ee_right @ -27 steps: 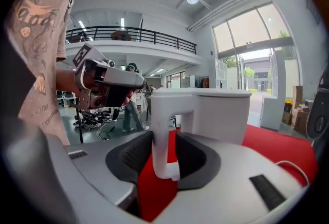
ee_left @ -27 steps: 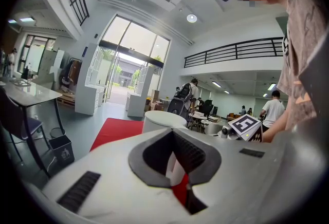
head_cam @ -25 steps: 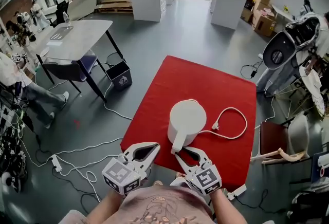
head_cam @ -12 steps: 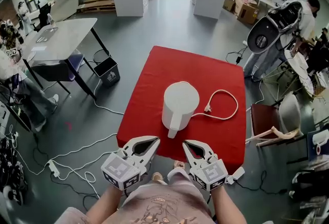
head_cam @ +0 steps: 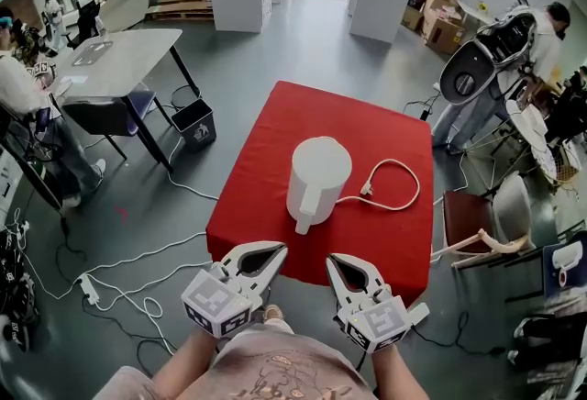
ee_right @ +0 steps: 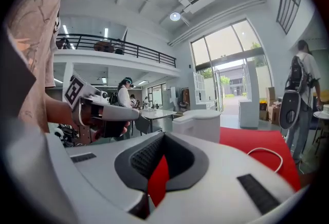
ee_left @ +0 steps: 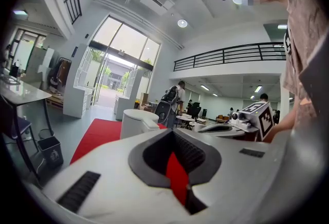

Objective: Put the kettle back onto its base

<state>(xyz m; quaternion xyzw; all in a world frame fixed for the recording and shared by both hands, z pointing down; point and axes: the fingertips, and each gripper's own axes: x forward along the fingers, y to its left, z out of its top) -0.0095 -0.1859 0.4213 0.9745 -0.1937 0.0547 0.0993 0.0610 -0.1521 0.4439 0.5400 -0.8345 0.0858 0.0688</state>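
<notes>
Head view: left claw [head_cam: 274, 249], right claw [head_cam: 337, 260] closed, facing kettle [head_cam: 319, 174].

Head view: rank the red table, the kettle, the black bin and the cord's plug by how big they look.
1. red table
2. kettle
3. black bin; it stands on the floor, farther from the camera, so its true size against the kettle is unsure
4. plug
</notes>
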